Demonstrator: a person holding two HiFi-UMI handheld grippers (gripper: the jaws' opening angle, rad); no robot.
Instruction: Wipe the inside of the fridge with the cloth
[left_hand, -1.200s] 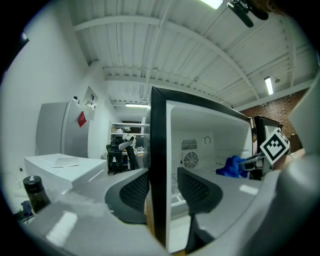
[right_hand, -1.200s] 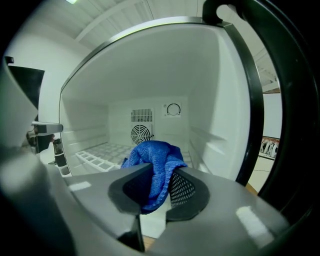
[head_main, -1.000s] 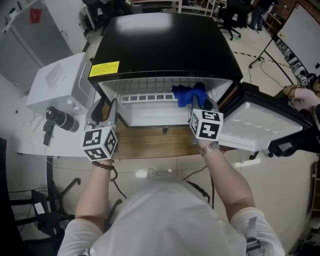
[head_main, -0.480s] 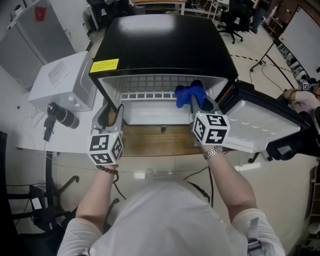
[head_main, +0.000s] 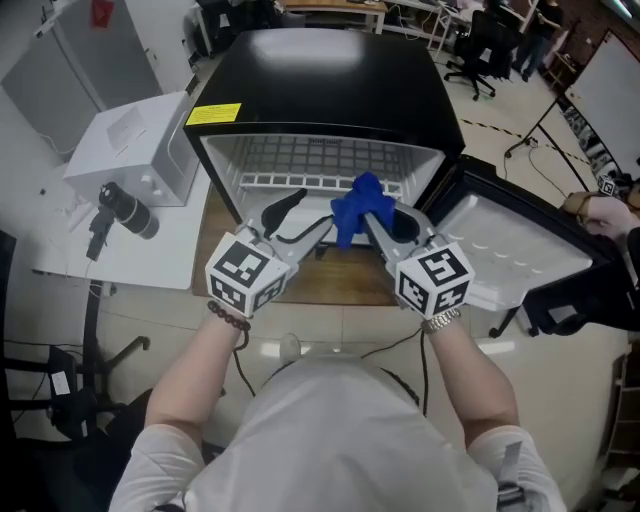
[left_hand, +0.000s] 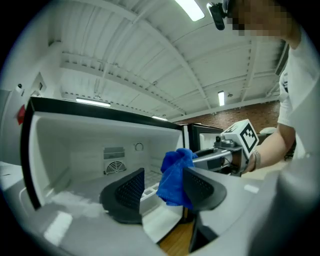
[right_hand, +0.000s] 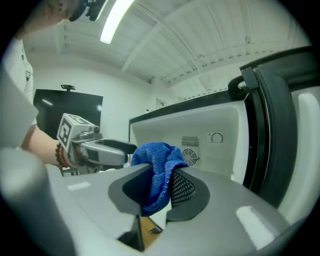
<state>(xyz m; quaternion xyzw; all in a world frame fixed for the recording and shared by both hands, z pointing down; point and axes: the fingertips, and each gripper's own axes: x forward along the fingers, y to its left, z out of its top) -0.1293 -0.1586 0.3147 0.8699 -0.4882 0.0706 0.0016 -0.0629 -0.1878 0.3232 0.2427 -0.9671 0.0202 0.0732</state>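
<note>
Before the fridge (head_main: 330, 80), our right hand-held gripper (head_main: 374, 222) pinches the cloth (head_main: 350, 206); the left (head_main: 308, 212), just opened wide, empty, awaits a regrip.

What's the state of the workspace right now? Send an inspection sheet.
Surface: wooden table under the fridge.
Job's things: fridge door open to the right; blue cloth held in front of the opening.
Clutter: white box and camera left of the fridge.
Grippers: right gripper shut on the cloth; left gripper open, jaws just been opening, cloth beside one jaw, not gripped.
Cables: loose cables on the floor.
Surroundings: chairs behind the fridge; another person's hand at the right edge.
</note>
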